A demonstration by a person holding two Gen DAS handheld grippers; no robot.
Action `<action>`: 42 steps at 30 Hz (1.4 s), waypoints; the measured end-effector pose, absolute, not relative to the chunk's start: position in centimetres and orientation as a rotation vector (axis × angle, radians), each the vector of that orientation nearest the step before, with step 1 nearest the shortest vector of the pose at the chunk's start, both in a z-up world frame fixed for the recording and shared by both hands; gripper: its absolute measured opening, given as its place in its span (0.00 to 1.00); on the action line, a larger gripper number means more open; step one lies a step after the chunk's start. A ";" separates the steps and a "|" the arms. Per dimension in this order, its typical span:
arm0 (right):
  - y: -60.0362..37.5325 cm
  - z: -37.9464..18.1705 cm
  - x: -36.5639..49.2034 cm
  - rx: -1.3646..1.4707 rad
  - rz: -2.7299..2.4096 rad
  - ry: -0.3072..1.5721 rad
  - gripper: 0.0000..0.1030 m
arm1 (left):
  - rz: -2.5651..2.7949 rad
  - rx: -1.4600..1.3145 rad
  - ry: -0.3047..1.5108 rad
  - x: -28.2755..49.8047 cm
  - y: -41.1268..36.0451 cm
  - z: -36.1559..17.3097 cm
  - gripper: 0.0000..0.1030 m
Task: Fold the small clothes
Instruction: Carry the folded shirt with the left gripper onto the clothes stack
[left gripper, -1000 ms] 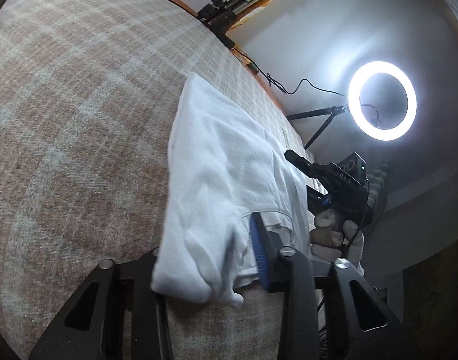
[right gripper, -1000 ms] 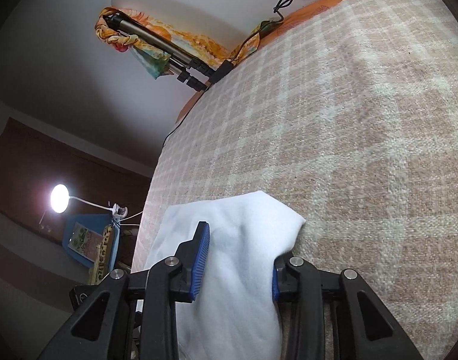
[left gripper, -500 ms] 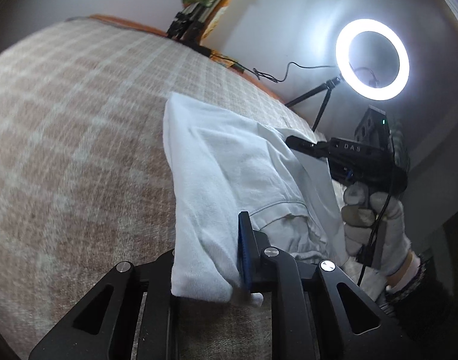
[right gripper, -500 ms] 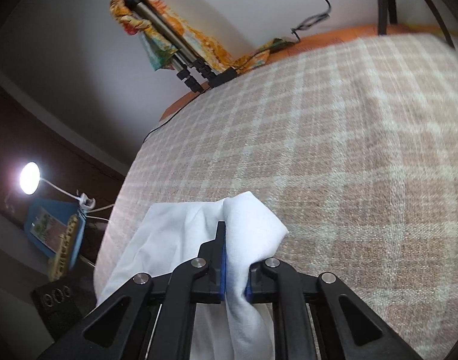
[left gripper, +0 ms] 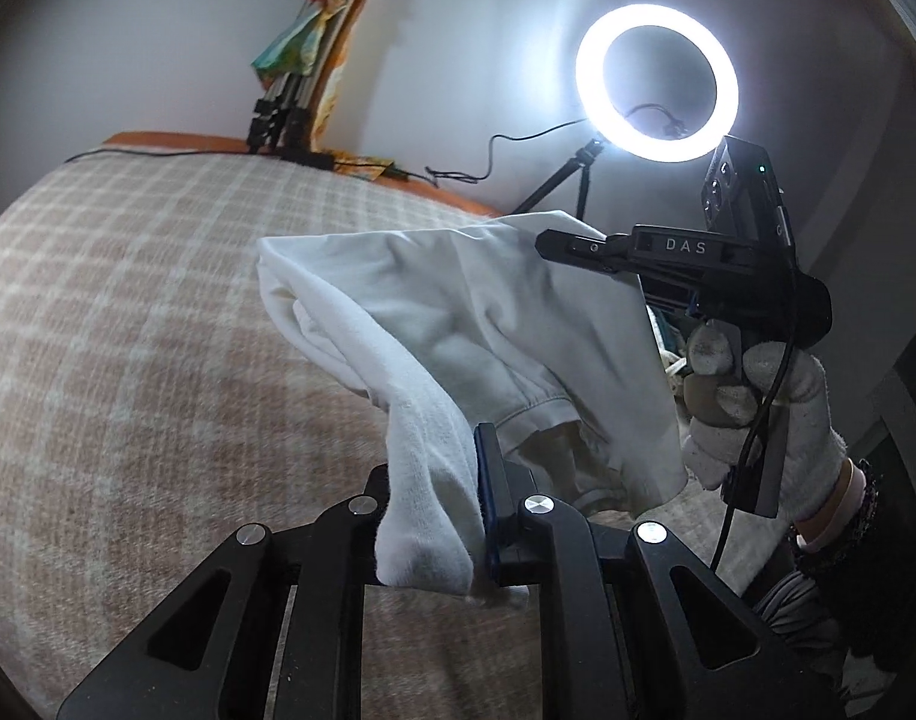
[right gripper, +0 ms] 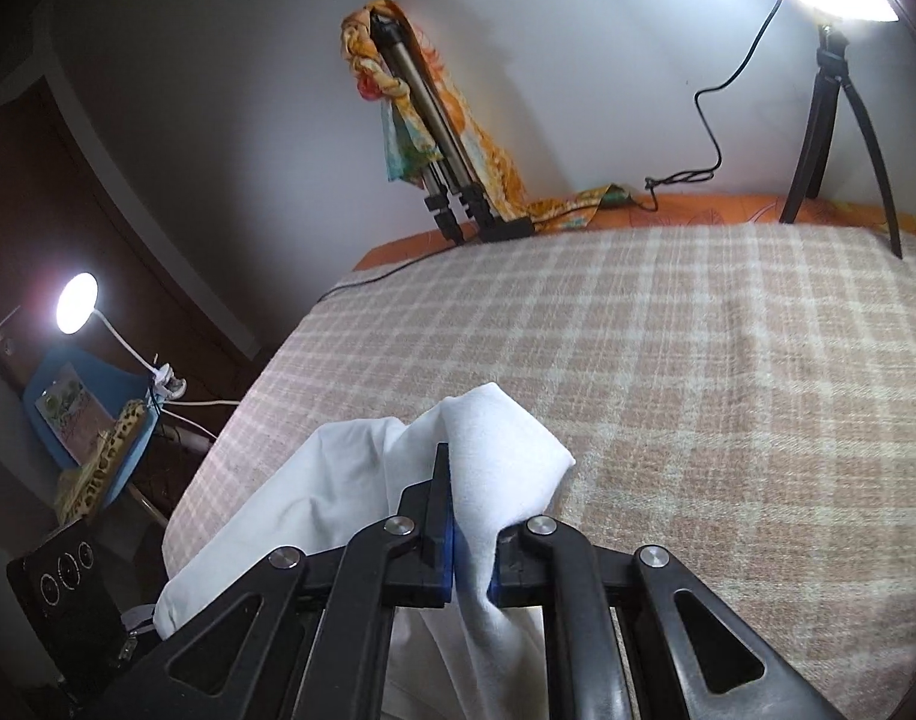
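Observation:
A small white garment (left gripper: 458, 324) hangs lifted off the checked beige blanket (left gripper: 128, 330), stretched between both grippers. My left gripper (left gripper: 446, 516) is shut on its near hem. In the left wrist view the right gripper (left gripper: 571, 246), held by a gloved hand (left gripper: 757, 402), pinches the garment's far upper corner. In the right wrist view my right gripper (right gripper: 472, 552) is shut on a bunched corner of the white garment (right gripper: 493, 450), which hangs down to the left over the blanket (right gripper: 697, 360).
A lit ring light (left gripper: 658, 81) on a tripod stands at the bed's far right edge. A folded tripod with a colourful cloth (right gripper: 422, 114) leans against the wall. A desk lamp (right gripper: 77, 303) and a blue chair (right gripper: 86, 414) stand left of the bed.
Both grippers closed on the garment and raised it off the blanket. It lay flat a second ago and now hangs between them.

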State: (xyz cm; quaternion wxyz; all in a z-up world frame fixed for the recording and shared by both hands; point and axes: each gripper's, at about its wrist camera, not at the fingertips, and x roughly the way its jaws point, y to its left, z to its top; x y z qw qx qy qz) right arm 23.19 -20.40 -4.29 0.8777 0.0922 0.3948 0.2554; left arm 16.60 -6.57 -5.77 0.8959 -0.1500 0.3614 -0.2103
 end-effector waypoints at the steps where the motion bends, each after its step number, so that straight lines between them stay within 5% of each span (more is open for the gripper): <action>1: -20.8 -3.8 22.9 0.195 0.529 0.812 0.05 | -0.445 -0.310 0.743 16.6 -6.9 -5.5 0.13; 42: -44.6 6.0 16.4 0.268 0.215 0.580 0.05 | -0.871 -0.138 0.630 23.4 -30.8 1.5 0.12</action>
